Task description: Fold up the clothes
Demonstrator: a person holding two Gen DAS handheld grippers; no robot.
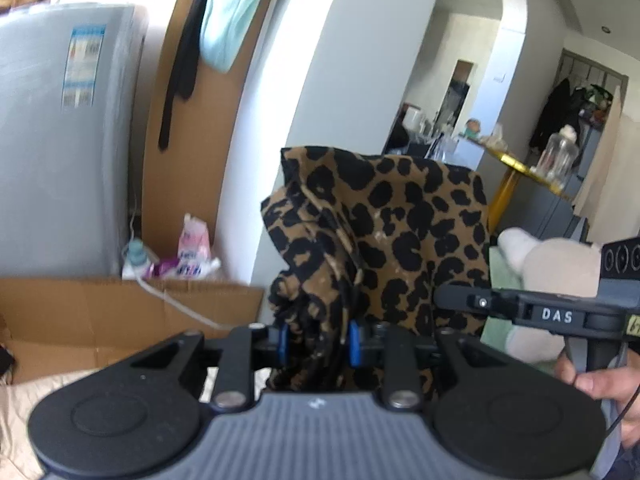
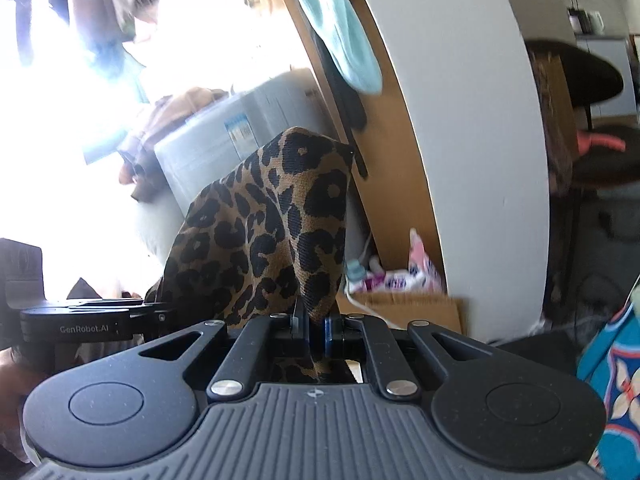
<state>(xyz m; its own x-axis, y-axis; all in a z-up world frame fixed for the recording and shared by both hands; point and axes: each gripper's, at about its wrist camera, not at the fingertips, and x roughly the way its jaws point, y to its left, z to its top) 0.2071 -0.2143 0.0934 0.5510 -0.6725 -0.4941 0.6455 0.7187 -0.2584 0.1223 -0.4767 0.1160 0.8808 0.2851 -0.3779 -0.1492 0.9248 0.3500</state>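
Cloth (image 1: 384, 240), leopard-printed, hangs in the air between the two tools, well clear of any surface. The left gripper (image 1: 316, 340) is clamped on a thick bunched wad of it, and the right gripper (image 2: 316, 332) pinches a thinner edge, the fabric rising in a peak above its blue pads. From the left view the right gripper's body (image 1: 552, 312) sits just to the right of the cloth, with the person's hand (image 1: 600, 384) wrapped on its handle. As I judge it, the garment is being lifted and spread for a fold; whether this opens a fold or closes one, I cannot tell. To do it well, both grips should stay firm while the tools draw apart until the cloth hangs flat, since the left one holds several layers that could slip or stay twisted. The two held points want to be level, so the edge hangs straight before it is laid down. Of the surface little shows: a pale quilted spread (image 1: 24, 412) lies low to the left of the cloth. Behind the cloth curves a white wall (image 1: 304, 80); left of it stand a brown board (image 1: 208, 160), a grey appliance (image 1: 60, 140) and a cardboard box (image 1: 120, 308), with a mint garment (image 1: 228, 12) hanging above. Right of the cloth, a gold-legged table (image 1: 516, 168) bears a glass jar (image 1: 560, 152).
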